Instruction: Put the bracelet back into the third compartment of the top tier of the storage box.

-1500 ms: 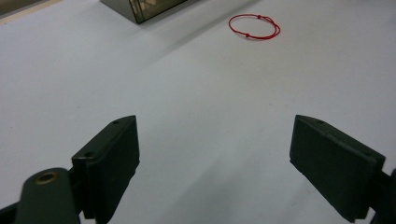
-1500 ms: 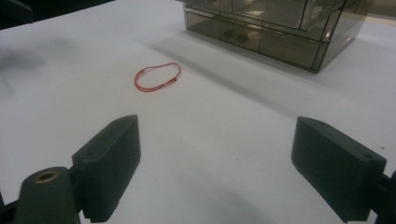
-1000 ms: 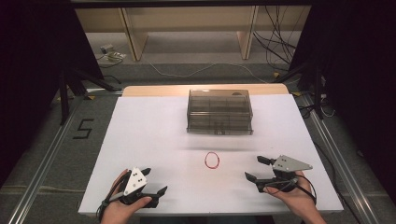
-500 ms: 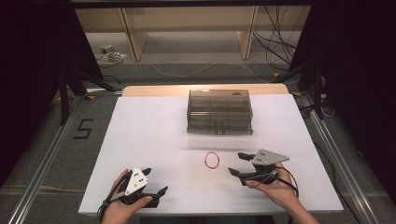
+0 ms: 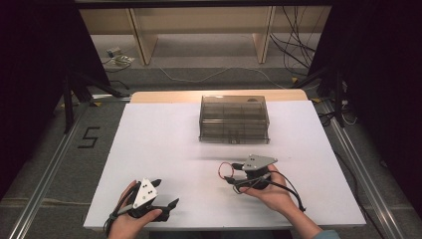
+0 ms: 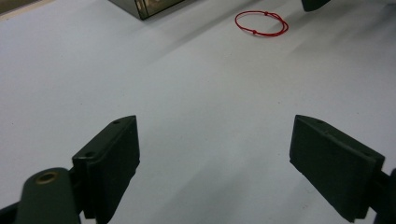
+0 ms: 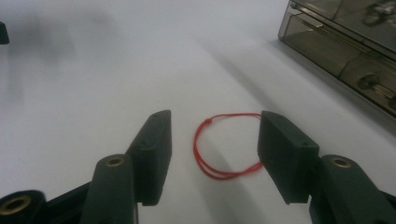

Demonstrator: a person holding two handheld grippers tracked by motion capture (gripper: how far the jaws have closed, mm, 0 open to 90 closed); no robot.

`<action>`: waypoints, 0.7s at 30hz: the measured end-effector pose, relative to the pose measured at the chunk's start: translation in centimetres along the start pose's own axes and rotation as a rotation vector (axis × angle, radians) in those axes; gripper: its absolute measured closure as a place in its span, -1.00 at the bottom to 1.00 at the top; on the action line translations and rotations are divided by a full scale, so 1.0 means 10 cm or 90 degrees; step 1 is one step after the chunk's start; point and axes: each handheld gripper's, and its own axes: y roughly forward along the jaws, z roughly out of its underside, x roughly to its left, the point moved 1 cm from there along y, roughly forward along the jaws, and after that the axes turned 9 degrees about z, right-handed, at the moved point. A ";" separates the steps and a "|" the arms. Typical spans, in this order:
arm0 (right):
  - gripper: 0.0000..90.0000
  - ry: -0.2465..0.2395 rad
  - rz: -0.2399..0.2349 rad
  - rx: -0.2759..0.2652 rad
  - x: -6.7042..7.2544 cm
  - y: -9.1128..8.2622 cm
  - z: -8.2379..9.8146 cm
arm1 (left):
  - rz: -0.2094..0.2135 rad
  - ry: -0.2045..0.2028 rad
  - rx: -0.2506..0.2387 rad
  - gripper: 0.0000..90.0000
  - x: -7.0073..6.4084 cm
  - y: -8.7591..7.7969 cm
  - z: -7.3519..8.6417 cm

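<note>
Red cord loop [image 7: 227, 145] lies flat on the white table [image 5: 159, 144], between the jaws of your right gripper [image 7: 215, 144], which have just been closing and do not yet press it. Pads could slide over so thin a cord, or nudge it away. Your left gripper [image 6: 215, 154] rests apart at seven o'clock. Smoky plastic box [image 5: 234, 118] sits at twelve; dark room, shelving behind.
</note>
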 end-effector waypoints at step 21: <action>0.31 0.015 0.001 0.070 0.14 0.42 -0.12 | -0.006 0.002 -0.001 -0.65 0.01 -0.01 0.00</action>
